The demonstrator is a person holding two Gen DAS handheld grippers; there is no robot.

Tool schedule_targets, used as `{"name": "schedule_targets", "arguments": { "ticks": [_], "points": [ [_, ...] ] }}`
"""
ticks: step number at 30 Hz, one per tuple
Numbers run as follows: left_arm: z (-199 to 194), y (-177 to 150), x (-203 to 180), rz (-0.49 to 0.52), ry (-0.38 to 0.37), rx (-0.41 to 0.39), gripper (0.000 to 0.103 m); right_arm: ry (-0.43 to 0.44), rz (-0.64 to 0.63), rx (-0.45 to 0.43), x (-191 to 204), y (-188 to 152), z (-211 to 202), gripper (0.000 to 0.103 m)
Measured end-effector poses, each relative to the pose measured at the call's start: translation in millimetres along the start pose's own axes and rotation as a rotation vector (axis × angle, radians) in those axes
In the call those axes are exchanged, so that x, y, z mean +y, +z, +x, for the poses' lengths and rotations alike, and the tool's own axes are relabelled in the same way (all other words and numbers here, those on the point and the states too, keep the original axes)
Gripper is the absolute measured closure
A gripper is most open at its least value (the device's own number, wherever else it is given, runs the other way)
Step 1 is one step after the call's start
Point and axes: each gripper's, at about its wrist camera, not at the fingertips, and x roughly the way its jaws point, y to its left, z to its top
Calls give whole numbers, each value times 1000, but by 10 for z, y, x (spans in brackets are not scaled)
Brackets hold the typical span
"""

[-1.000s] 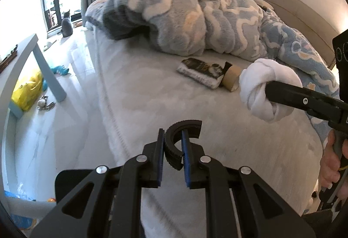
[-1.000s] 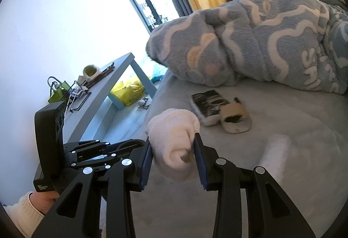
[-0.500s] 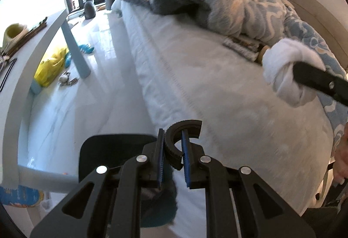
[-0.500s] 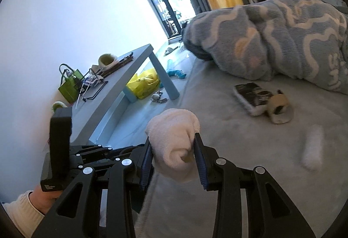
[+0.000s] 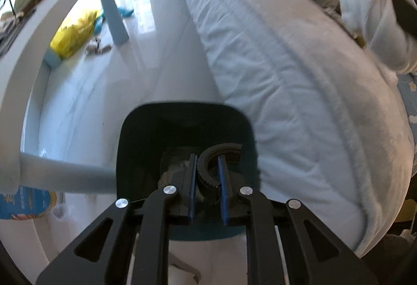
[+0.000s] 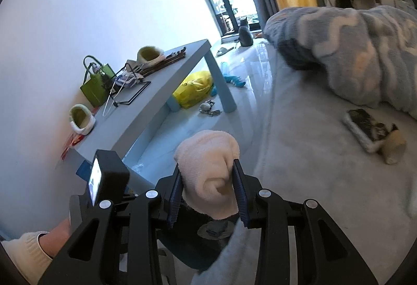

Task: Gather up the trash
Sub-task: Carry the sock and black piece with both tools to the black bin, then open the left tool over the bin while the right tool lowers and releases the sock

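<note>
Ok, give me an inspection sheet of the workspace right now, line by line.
Surface: grey bed, white floor beside it.
Job's things: dark bin on the floor against the bed; white rolled cloth; black ring piece; cardboard tube and packet on the bed.
Clutter: yellow bag, green bag on blue table.
Grippers: left gripper holds the ring piece over the bin; right gripper clamps the cloth.
Cables: nothing seen.
Surroundings: cat by window, patterned blanket.

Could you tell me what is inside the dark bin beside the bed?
Inside the dark bin some greyish crumpled trash shows at the bottom. The left gripper, shut on a black ring, covers the rest.
</note>
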Motion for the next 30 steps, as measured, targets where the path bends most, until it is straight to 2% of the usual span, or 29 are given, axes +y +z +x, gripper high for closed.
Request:
{"name": "schedule_targets", "arguments": {
  "ticks": [6,8,10,14,16,20,22,27,30],
  "points": [
    [70,-129,300,-34,-4,61,84,-18,-55,44,257,3,323,66],
    [51,-157,364,-42,-7,66,76,-29,-71,64,322,-12,429,66],
    [21,-175,407,-40,-2,67,60,-36,-78,88,373,-26,544,66],
    [-42,-201,496,-44,-7,55,49,-53,-80,142,429,-79,768,66],
    [-77,-207,542,-43,0,47,37,-61,-77,163,443,-112,865,66],
    [-164,-204,626,-49,-8,21,28,-73,-75,207,487,-152,1048,66],
    [-211,-198,669,-53,-11,5,20,-81,-77,231,514,-179,1151,66],
    [-344,-189,753,-74,-18,-35,17,-97,-76,286,524,-253,1380,66],
    [-449,-176,777,-75,1,-75,10,-106,-76,317,535,-324,1504,66]
  ]
}}
